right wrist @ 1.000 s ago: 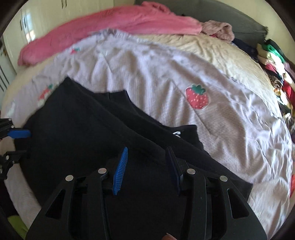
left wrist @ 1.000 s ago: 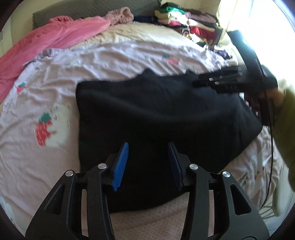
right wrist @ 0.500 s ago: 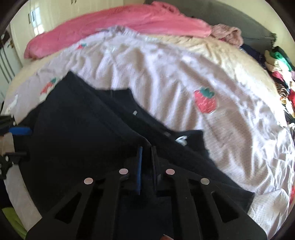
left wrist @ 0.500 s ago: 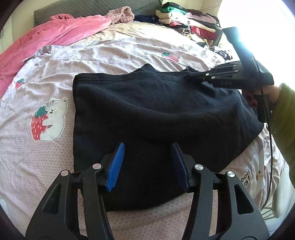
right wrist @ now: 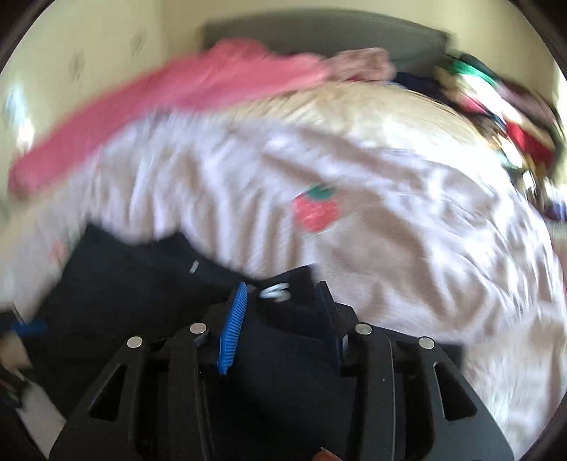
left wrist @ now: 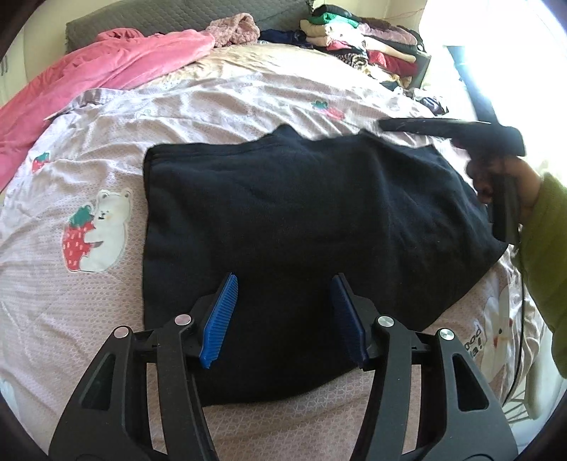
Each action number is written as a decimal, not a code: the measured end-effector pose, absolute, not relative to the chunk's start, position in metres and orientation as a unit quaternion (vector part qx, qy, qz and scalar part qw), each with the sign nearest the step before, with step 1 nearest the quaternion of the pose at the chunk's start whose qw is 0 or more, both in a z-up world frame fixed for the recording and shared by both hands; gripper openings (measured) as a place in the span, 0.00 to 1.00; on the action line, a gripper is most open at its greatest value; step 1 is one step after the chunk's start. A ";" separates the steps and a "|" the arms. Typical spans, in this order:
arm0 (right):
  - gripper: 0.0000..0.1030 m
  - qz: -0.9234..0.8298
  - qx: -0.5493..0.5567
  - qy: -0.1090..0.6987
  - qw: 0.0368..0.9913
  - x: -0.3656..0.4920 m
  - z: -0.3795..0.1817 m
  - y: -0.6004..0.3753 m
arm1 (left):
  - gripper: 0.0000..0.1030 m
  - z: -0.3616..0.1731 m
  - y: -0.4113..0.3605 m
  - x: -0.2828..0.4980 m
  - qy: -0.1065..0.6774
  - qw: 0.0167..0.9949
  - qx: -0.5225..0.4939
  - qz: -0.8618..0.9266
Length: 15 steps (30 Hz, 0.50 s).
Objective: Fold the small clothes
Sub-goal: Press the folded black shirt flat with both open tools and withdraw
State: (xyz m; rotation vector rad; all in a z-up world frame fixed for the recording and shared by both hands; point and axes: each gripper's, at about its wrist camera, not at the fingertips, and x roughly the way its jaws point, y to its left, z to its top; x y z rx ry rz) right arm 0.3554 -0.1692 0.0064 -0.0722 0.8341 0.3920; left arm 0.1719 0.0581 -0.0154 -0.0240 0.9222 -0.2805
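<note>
A black garment (left wrist: 301, 220) lies folded flat on the pale pink bed cover. My left gripper (left wrist: 283, 312) is open and empty, hovering over the garment's near edge. My right gripper (right wrist: 283, 315) is open over the garment's (right wrist: 141, 294) far right corner, with black cloth and a white label between its fingers; this view is blurred by motion. From the left wrist view the right gripper (left wrist: 389, 125) reaches in from the right at the garment's far edge.
A pink blanket (left wrist: 106, 71) lies along the bed's far left. A pile of folded clothes (left wrist: 361, 39) sits at the far right by the bright window. The grey headboard (left wrist: 177, 17) is behind. The cover has strawberry and bear prints (left wrist: 95, 230).
My right gripper shut on the garment half a second ago and has now opened and swung, blurring its view. My left gripper stayed open and pulled back slightly.
</note>
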 end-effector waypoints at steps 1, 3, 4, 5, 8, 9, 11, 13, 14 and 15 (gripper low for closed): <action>0.39 0.172 -0.017 0.399 0.901 0.353 0.011 -0.186 | 0.47 -0.013 0.060 0.172 0.440 0.888 -0.015 -0.135; 0.39 0.140 -0.001 0.395 0.908 0.346 0.017 -0.220 | 0.49 -0.004 0.062 0.171 0.429 0.893 -0.022 -0.134; 0.40 0.126 -0.003 0.400 0.908 0.344 0.017 -0.229 | 0.49 -0.002 0.063 0.171 0.427 0.894 -0.024 -0.134; 0.41 0.106 -0.010 0.407 0.907 0.342 0.014 -0.240 | 0.50 0.000 0.062 0.172 0.425 0.895 -0.024 -0.135; 0.47 0.077 -0.012 0.430 0.900 0.338 0.001 -0.257 | 0.50 -0.001 0.058 0.178 0.429 0.893 -0.018 -0.132; 0.47 0.075 -0.014 0.433 0.898 0.335 -0.002 -0.257 | 0.51 -0.003 0.057 0.180 0.433 0.892 -0.017 -0.130; 0.47 0.077 -0.021 0.438 0.895 0.334 -0.008 -0.252 | 0.51 -0.010 0.053 0.185 0.444 0.887 -0.013 -0.125; 0.52 0.074 -0.032 0.445 0.892 0.335 -0.016 -0.245 | 0.53 -0.016 0.049 0.188 0.452 0.883 -0.005 -0.123; 0.52 0.066 -0.039 0.452 0.889 0.337 -0.022 -0.241 | 0.54 -0.019 0.047 0.190 0.455 0.882 0.000 -0.120; 0.50 0.061 -0.047 0.457 0.886 0.341 -0.028 -0.239 | 0.55 -0.020 0.047 0.190 0.456 0.882 0.003 -0.119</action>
